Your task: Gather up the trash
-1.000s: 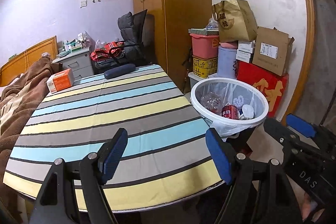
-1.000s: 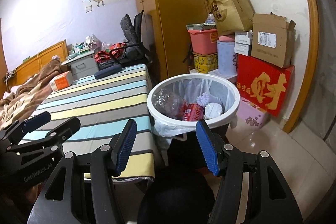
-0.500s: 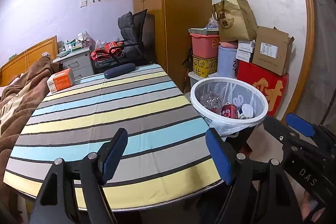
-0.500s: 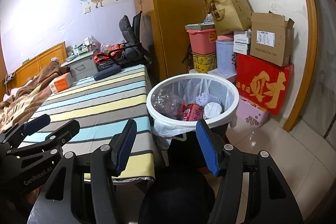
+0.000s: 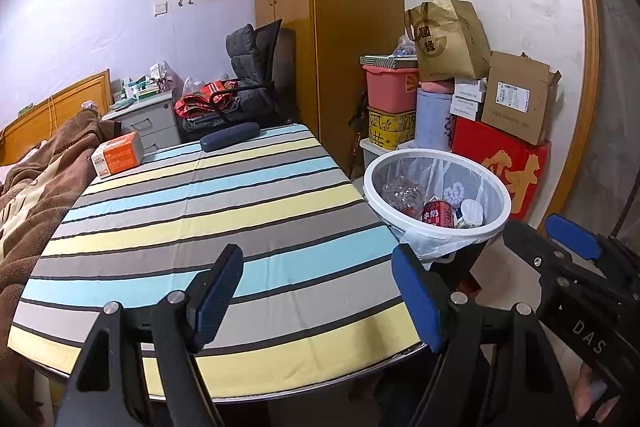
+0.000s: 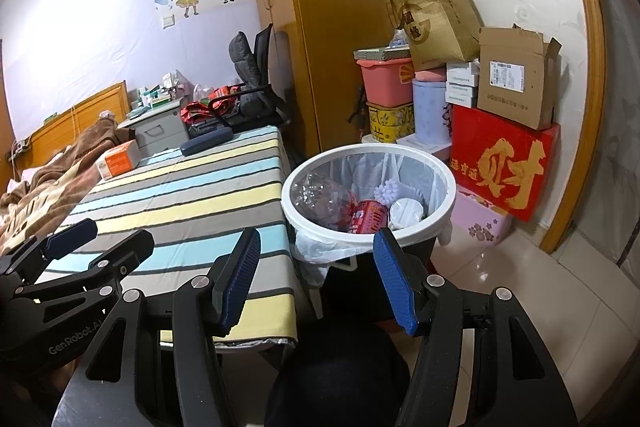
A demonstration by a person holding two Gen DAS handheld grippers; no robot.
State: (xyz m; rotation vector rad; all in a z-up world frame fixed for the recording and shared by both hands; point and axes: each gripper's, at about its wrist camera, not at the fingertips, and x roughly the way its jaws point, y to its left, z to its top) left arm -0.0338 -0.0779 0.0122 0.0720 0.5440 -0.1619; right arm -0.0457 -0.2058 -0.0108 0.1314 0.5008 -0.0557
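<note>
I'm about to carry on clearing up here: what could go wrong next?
The orange box and dark case on the striped table may not be trash; grabbing them could bin something wanted. The bin stands close to the table edge, so a reaching gripper might knock it. Its liner hangs loose and could snag.

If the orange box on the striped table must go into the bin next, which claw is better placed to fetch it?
Left, probably. The left claw hangs open over the striped table, facing the orange box. The right claw is open too, but sits off the table's edge, facing the trash bin.
</note>
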